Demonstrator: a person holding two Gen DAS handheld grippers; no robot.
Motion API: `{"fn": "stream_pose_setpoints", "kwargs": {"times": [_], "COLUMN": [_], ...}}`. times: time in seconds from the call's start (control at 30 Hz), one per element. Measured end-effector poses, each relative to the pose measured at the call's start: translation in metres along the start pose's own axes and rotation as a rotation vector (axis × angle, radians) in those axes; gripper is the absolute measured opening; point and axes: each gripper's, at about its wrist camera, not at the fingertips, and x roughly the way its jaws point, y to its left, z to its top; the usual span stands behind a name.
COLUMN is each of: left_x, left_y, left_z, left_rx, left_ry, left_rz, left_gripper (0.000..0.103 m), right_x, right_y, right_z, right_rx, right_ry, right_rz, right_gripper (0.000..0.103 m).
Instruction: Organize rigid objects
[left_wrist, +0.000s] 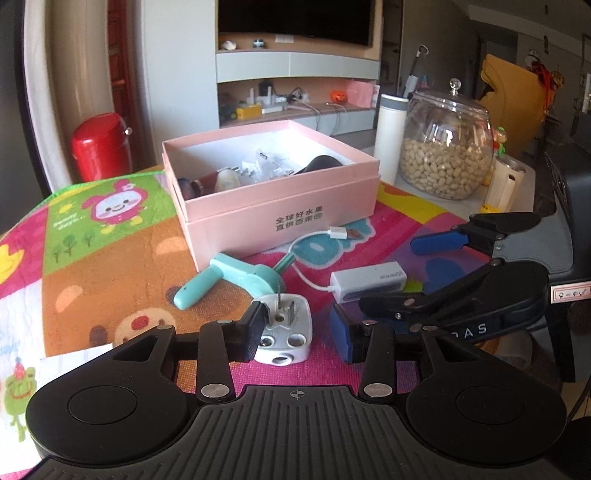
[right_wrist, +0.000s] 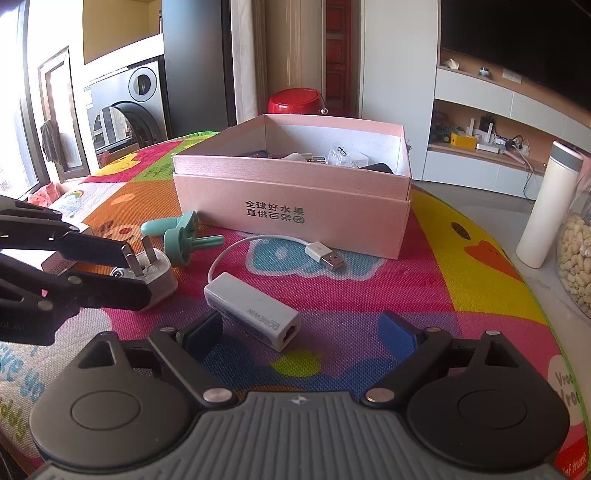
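Plug adapter (left_wrist: 283, 332), white with its prongs tilted up, lies on the colourful mat (left_wrist: 110, 258) between the spread fingers of the left gripper (left_wrist: 301, 332); the left finger touches its side, the blue-padded right one stands apart, so nothing is clamped. Just beyond lie a teal tool (left_wrist: 229, 277) and a white USB network adapter (right_wrist: 255, 314), the latter between the wide-open, empty fingers of the right gripper (right_wrist: 306, 332). Behind them sits the pink box (left_wrist: 273, 195), holding small items.
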Motion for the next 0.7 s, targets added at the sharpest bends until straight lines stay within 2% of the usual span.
{"fn": "stream_pose_setpoints", "kwargs": {"times": [0.17, 0.33, 0.53, 0.67, 0.7], "left_x": [0.003, -0.001, 0.008, 0.023, 0.024], "left_y": [-0.002, -0.007, 0.003, 0.004, 0.004], "left_z": [0.0, -0.002, 0.002, 0.0, -0.002], "left_rx": [0.011, 0.059, -0.011, -0.014, -0.018], "left_ry": [-0.019, -0.032, -0.003, 0.05, 0.035], "left_rz": [0.011, 0.096, 0.029, 0.04, 0.04], "left_gripper": [0.043, 0.044, 0.045, 0.046, 0.045], "right_x": [0.0, 0.0, 0.0, 0.001, 0.0], "right_y": [0.0, 0.0, 0.0, 0.0, 0.0], "right_z": [0.0, 0.0, 0.001, 0.001, 0.0], "right_rx": [0.001, 0.002, 0.004, 0.003, 0.003], "right_ry": [0.0, -0.001, -0.002, -0.001, -0.001], "right_rz": [0.001, 0.002, 0.004, 0.003, 0.003], "right_gripper": [0.092, 0.092, 0.092, 0.092, 0.092]}}
